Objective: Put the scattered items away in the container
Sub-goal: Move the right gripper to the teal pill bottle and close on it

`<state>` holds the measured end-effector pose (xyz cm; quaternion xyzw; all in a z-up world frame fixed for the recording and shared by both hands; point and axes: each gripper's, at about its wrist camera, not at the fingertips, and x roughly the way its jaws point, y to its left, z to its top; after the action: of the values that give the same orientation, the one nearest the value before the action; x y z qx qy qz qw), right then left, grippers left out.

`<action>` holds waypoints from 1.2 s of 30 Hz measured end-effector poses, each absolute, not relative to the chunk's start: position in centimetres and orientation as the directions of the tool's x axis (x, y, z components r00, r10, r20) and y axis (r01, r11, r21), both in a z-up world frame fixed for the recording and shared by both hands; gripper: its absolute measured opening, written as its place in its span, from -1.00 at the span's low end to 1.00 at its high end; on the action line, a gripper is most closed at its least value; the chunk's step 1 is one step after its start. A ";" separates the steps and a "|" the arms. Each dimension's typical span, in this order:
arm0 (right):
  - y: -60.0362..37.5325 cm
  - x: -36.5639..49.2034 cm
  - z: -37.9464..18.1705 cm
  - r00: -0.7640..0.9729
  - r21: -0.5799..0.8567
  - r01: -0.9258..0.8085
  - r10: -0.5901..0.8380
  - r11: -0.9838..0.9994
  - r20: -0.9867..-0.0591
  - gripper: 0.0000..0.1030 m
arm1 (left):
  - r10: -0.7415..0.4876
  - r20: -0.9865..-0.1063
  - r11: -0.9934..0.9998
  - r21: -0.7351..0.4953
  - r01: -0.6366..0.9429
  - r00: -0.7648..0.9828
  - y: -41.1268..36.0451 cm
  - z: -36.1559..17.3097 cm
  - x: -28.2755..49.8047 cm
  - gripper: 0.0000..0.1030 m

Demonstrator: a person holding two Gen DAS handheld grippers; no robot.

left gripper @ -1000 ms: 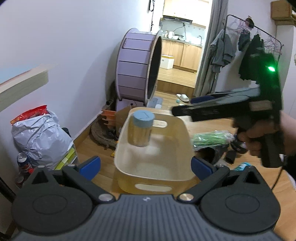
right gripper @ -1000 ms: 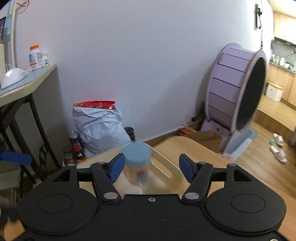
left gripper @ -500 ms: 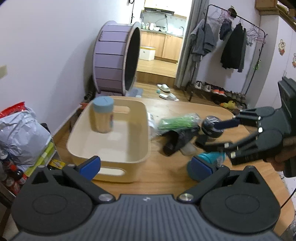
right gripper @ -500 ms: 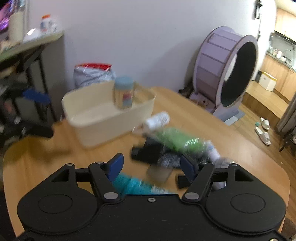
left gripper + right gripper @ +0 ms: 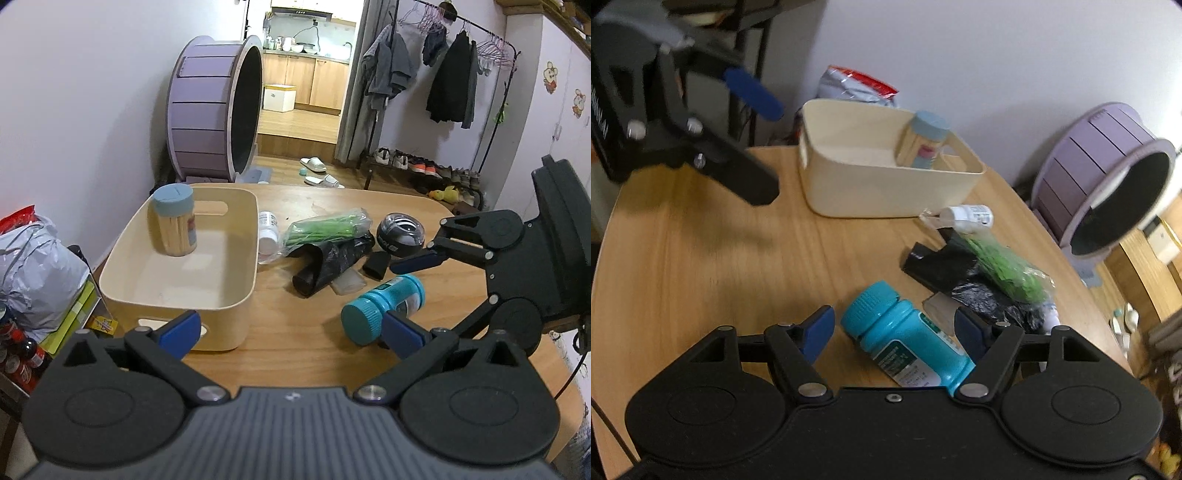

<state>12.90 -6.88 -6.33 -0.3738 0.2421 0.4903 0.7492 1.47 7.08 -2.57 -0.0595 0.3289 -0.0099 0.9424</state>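
Since the earlier frames both views have swung off the cream bin toward the clutter on the table, and the right gripper [image 5: 894, 328] has come down over the teal bottle [image 5: 905, 339]. Its jaws have just been opening; they stand wide with the bottle lying on its side between them, pads not pressing it. Left gripper [image 5: 291, 328] is wide and empty, low centre of the left view, hovering over bare wooden table [image 5: 295, 332].

Just beyond the teal bottle, centre right of the right view: a black plastic bag [image 5: 945, 266], crumpled, with a green packet [image 5: 1008, 269] lying on it. A small white bottle [image 5: 967, 216] lies on its side just past that, beside the bin wall. A round dark ball [image 5: 400, 232] sits right of the bag in the left view.

Cream bin [image 5: 886, 199], upper centre, holds one upright jar with a pale blue lid [image 5: 923, 140] in its far corner. Purple wheel [image 5: 1108, 177] far right.
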 end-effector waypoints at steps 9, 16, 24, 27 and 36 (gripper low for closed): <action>-6.1 14.0 -8.2 0.411 -0.337 -0.911 0.509 0.235 -0.756 0.36 | -0.070 -0.630 0.993 -0.121 -0.009 0.774 6.8 -2.7 1.8 1.00; -7.0 15.6 -8.1 0.401 -0.270 -0.909 0.485 0.317 -0.777 -0.03 | -0.088 -0.634 0.993 -0.116 0.018 0.768 6.2 -2.8 2.0 1.00; -7.6 16.7 -7.1 0.368 -0.185 -0.908 0.503 0.376 -0.783 0.01 | -0.099 -0.633 0.992 -0.119 0.031 0.768 6.0 -2.7 2.2 1.00; -7.4 17.1 -6.5 0.360 -0.156 -0.907 0.525 0.392 -0.772 0.13 | -0.100 -0.634 0.992 -0.122 0.028 0.767 6.0 -2.7 2.2 1.00; -4.7 17.9 -7.0 0.323 -0.146 -0.919 0.489 0.365 -0.810 0.13 | -0.094 -0.631 0.992 -0.121 0.021 0.770 6.3 -2.5 2.0 1.00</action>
<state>17.93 -4.74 -6.98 -0.3125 0.3445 0.4687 0.7510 2.03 6.26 -2.54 -0.0535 0.3378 -0.0306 0.9392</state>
